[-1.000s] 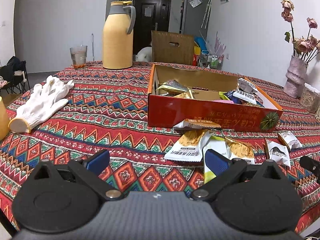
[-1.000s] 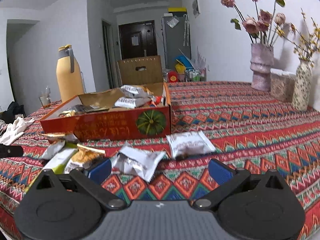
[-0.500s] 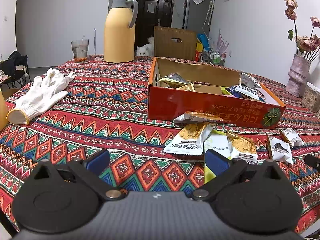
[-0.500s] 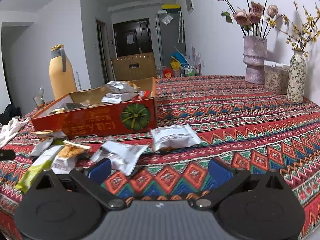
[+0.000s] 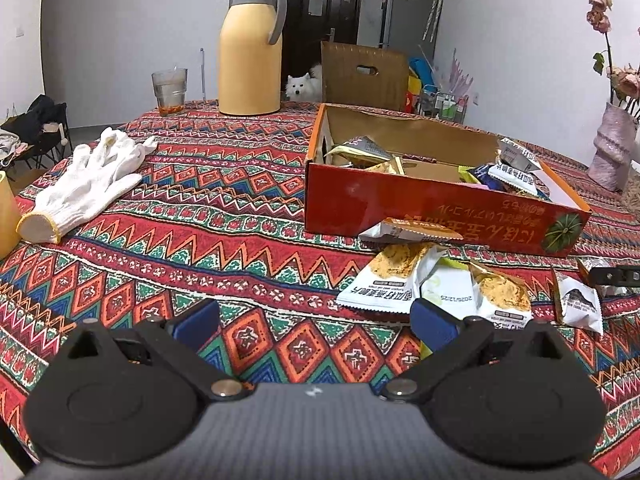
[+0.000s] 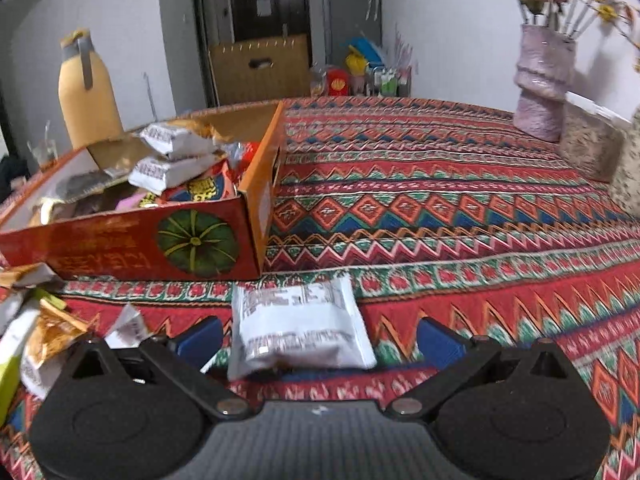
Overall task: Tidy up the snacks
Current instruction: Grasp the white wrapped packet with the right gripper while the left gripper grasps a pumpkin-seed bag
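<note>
A red cardboard box (image 5: 432,208) holding several snack packets stands on the patterned tablecloth; it also shows in the right wrist view (image 6: 132,244). Loose packets (image 5: 404,280) lie in front of it. My left gripper (image 5: 316,322) is open and empty, low over the cloth, with the packets just ahead of its right finger. My right gripper (image 6: 320,338) is open, and a white packet (image 6: 300,328) lies between its two fingers, not clamped. More packets (image 6: 44,332) lie to its left.
A yellow thermos jug (image 5: 250,44), a glass (image 5: 169,90) and white gloves (image 5: 86,184) are at the far left of the table. A pink vase (image 6: 540,80) with flowers and a second container stand at the right. A white dog (image 5: 302,86) is behind the table.
My right gripper has moved forward and down, so the white packet now lies between its fingers. My left gripper has shifted slightly; the box and packets look nearer.
</note>
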The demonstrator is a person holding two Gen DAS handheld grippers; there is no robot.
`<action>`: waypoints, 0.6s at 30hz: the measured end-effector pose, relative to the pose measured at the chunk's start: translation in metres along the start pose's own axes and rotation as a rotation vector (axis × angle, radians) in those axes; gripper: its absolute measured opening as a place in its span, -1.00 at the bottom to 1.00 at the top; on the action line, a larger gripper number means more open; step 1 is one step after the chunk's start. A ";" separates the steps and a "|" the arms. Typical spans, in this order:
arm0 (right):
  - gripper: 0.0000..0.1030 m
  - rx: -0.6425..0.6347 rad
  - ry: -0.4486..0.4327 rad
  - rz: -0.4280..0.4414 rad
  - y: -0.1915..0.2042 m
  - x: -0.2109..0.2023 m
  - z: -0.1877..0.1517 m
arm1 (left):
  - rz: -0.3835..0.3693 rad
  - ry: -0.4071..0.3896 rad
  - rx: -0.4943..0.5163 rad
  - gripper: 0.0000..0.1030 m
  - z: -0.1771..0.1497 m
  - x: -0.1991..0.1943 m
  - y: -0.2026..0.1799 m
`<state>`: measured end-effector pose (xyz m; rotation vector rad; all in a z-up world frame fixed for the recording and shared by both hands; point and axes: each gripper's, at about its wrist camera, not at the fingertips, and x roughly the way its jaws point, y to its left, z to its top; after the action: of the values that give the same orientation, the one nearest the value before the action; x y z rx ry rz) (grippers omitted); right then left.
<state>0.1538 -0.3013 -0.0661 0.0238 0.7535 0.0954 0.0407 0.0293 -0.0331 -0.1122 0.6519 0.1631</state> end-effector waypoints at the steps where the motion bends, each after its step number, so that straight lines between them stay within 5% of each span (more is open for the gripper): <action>1: 0.93 -0.004 0.002 -0.005 0.002 0.005 0.002 | 0.004 0.003 -0.001 1.00 0.000 0.001 0.000; 7: 0.31 0.001 -0.001 0.008 0.004 0.011 0.002 | 0.013 0.012 -0.004 1.00 0.002 0.007 0.001; 18: 0.22 0.047 -0.096 -0.023 -0.001 -0.001 0.001 | -0.030 0.040 0.007 1.00 0.018 0.024 -0.009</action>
<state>0.1543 -0.3026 -0.0646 0.0635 0.6603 0.0540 0.0717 0.0260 -0.0335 -0.1188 0.6904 0.1298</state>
